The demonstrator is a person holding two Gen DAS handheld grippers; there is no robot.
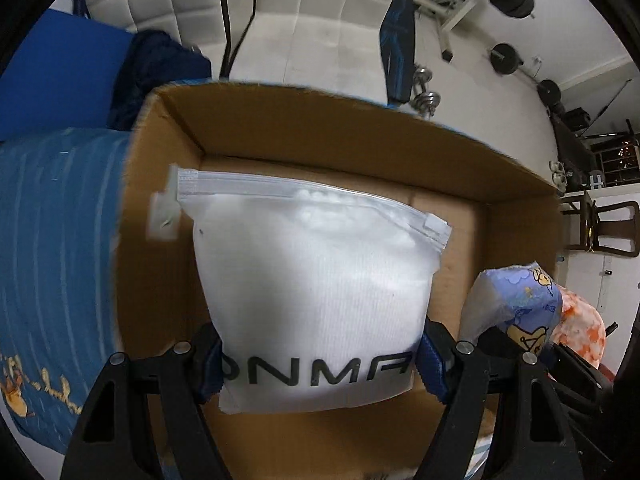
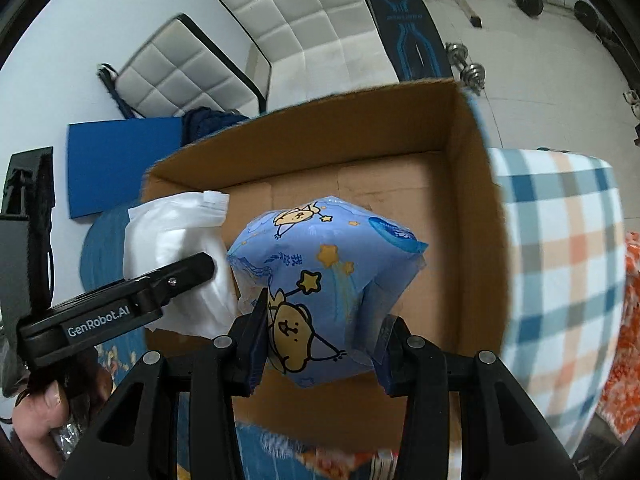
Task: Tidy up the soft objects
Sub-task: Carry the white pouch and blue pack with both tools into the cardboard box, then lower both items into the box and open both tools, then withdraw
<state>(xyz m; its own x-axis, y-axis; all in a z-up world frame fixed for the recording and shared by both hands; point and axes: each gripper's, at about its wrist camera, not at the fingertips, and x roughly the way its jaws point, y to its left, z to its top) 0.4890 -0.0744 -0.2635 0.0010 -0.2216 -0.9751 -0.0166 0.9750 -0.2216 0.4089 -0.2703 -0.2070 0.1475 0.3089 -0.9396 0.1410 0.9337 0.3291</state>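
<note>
My left gripper point(image 1: 320, 364) is shut on a puffy white zip-top bag point(image 1: 312, 280) with black lettering, held over the open cardboard box point(image 1: 384, 148). My right gripper point(image 2: 322, 344) is shut on a blue soft pack printed with cartoon bears and stars point(image 2: 320, 264), also hanging above the box point(image 2: 460, 200). In the right wrist view the white bag point(image 2: 176, 248) and the left gripper point(image 2: 192, 272) sit to the left of the blue pack. The left wrist view shows the blue pack point(image 1: 516, 300) at lower right. The box floor looks bare.
A blue patterned cloth point(image 1: 56, 240) lies left of the box, a checked blanket point(image 2: 560, 260) and an orange-white fabric point(image 2: 624, 340) to its right. Behind are white padded chairs point(image 2: 296, 20), a blue mat point(image 2: 116, 160), dark blue fabric point(image 1: 160, 68) and dumbbells point(image 2: 468, 68).
</note>
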